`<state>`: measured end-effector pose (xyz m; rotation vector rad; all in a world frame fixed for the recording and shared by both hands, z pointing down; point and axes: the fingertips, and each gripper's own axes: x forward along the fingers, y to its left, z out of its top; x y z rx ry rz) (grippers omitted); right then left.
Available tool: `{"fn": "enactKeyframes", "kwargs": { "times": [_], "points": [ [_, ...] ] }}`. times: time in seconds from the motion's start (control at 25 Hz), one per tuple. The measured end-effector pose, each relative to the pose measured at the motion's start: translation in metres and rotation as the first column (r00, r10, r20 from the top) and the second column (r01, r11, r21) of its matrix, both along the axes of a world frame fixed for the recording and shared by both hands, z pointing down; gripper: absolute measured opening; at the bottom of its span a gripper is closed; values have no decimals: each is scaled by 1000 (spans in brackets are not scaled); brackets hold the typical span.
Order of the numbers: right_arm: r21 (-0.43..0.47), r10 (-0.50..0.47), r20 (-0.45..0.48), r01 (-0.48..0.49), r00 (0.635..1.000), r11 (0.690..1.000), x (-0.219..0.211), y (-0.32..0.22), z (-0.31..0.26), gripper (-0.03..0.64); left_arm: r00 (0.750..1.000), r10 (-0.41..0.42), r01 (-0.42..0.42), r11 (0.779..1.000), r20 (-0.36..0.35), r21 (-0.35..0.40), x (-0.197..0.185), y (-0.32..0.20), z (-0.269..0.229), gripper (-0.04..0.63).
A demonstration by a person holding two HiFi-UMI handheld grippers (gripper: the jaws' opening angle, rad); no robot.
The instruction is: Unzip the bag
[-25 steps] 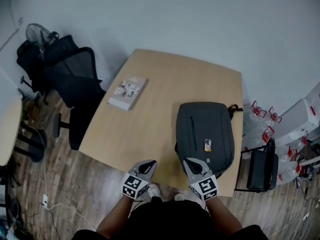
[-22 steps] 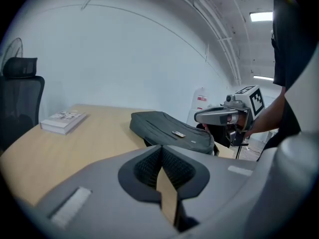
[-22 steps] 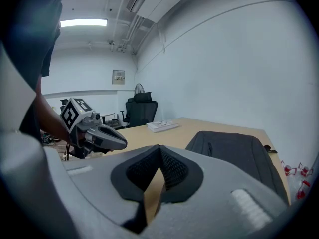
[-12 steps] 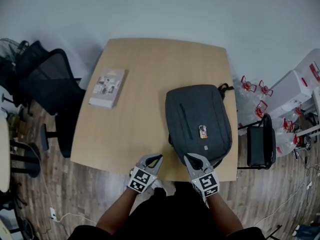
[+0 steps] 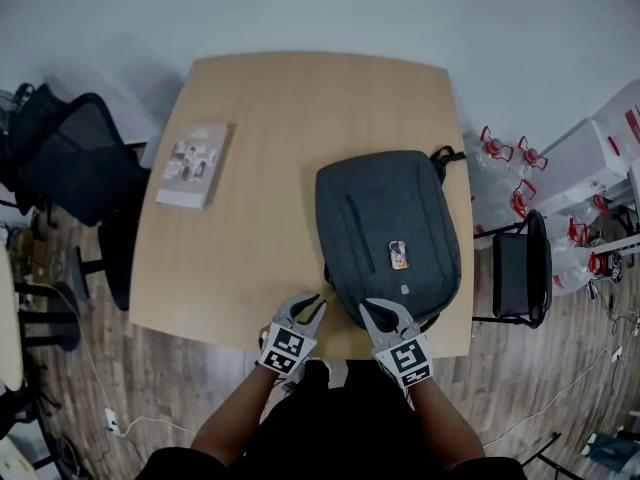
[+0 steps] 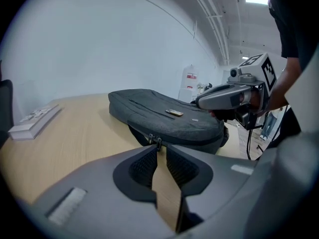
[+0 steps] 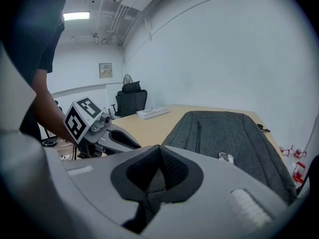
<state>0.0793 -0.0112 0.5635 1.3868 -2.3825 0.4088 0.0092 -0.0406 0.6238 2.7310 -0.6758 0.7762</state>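
Observation:
A dark grey backpack lies flat on the right half of the wooden table, with its zip closed. In the left gripper view its two zip pulls hang at the bag's near edge, just beyond my left gripper. The left jaws stand a little apart with only table showing between them. In the head view the left gripper sits at the table's front edge, left of the bag's near corner. My right gripper is shut and empty, with its tip over the bag's near end.
A book lies at the table's far left. A black office chair stands left of the table. To the right stand a black folding chair and water jugs with red handles.
The head view has swung, so the table and bag now sit more to the left and closer. Both grippers have stayed at the table's front edge, a little nearer the bag's near end.

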Motion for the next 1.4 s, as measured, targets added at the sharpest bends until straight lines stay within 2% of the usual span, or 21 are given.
{"fn": "enactKeyframes", "kwargs": {
  "times": [0.08, 0.36, 0.52, 0.88, 0.96, 1.12, 1.32, 1.4],
  "points": [
    [-1, -12, -2, 12, 1000, 1000, 1, -1, 0, 3, 1000, 5, -5, 1000, 15, -2, 4, -1, 5, 78],
    [6, -27, -24, 27, 999, 1000, 9, 1, -2, 3, 986, 73, -81, 995, 150, 54, 17, -4, 27, 101],
    [-11, -33, -21, 33, 999, 999, 13, 7, 2, 3, 981, 76, -87, 994, 178, 59, 21, -7, 32, 109],
    [-6, -52, -16, 52, 998, 999, 16, 1, 5, 3, 982, 54, -64, 996, 183, 54, 26, -17, 34, 89],
    [-6, -53, -19, 52, 998, 999, 19, 0, 6, 3, 985, 44, -55, 997, 168, 56, 25, -18, 31, 51],
    [-10, -49, -21, 49, 999, 999, 23, -1, 6, 3, 991, 25, -32, 998, 134, 48, 22, -19, 29, 30],
    [-11, -49, -24, 48, 999, 999, 26, -1, 6, 3, 997, 36, -37, 999, 71, 9, 24, -16, 25, 26],
    [-13, -52, -23, 52, 998, 999, 26, 0, 7, 3, 997, 33, -34, 999, 68, 8, 24, -16, 25, 26]
  ]
}}
